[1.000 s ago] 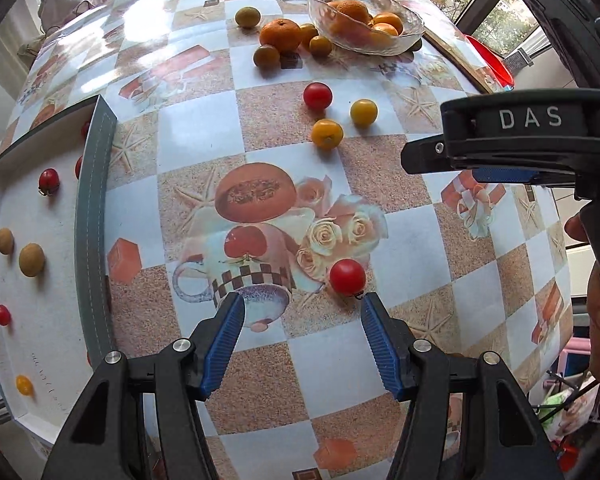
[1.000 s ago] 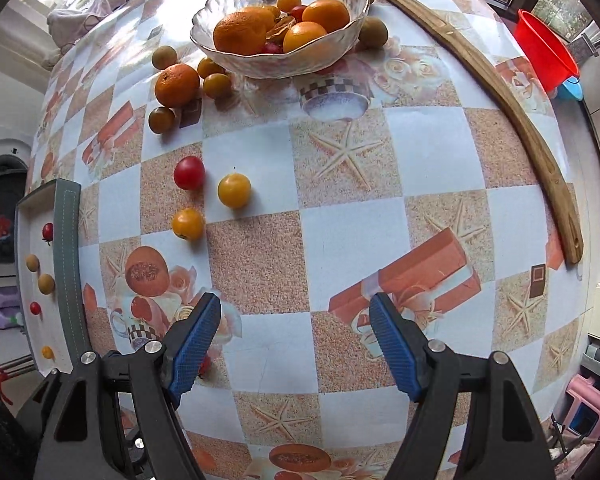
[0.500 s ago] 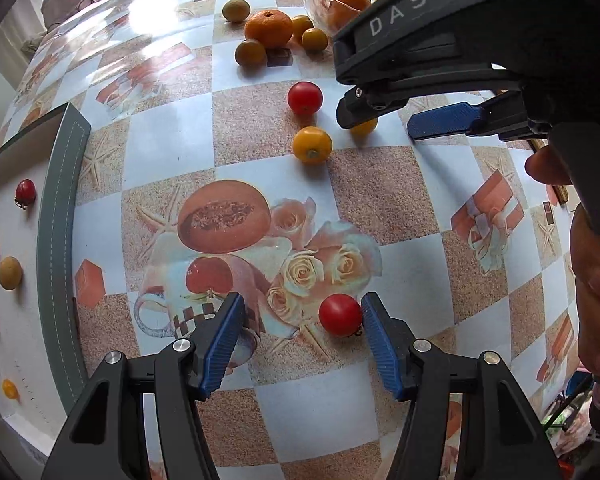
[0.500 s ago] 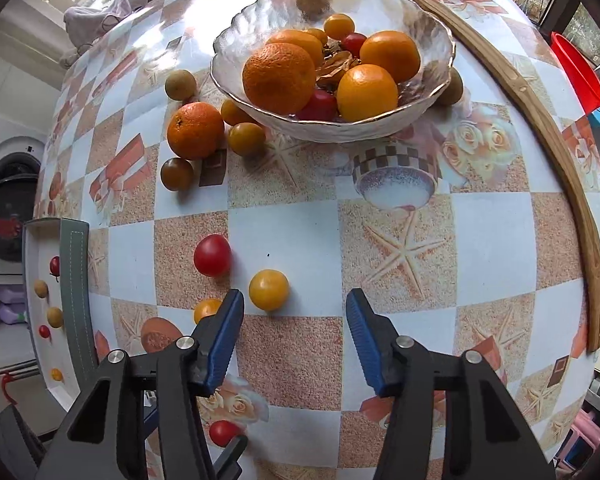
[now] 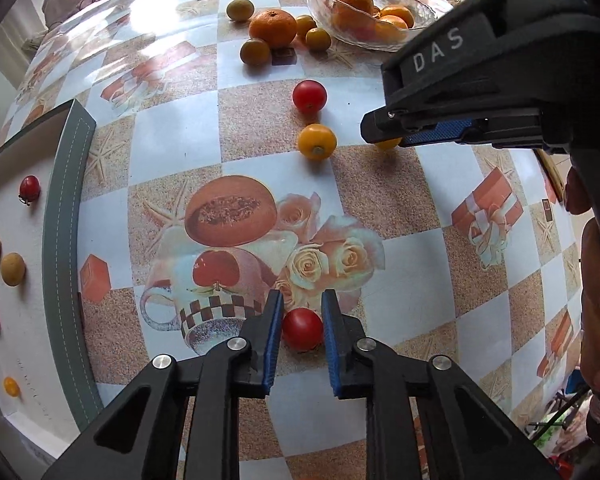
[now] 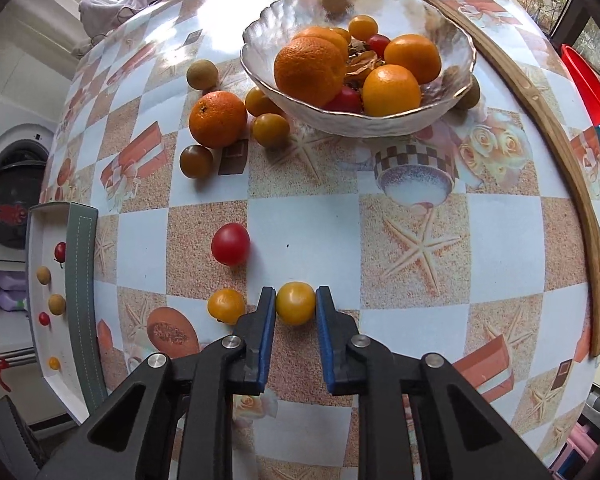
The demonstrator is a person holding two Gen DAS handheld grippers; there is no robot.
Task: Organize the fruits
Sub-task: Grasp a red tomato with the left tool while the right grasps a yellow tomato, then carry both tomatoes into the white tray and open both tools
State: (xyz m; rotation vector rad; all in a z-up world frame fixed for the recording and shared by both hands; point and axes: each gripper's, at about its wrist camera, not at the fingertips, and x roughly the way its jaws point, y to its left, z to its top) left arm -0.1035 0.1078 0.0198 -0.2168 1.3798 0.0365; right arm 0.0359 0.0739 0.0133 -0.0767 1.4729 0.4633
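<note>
Both grips are sitting on small, round, smooth fruit, so either tomato could be squeezing out sideways or bruising on the lift. The left gripper, pointing steeply down, is clamping a red cherry tomato between its pads. The right gripper, likewise steep, is pinching a yellow tomato, with an orange tomato lying just left of its jaw.
</note>
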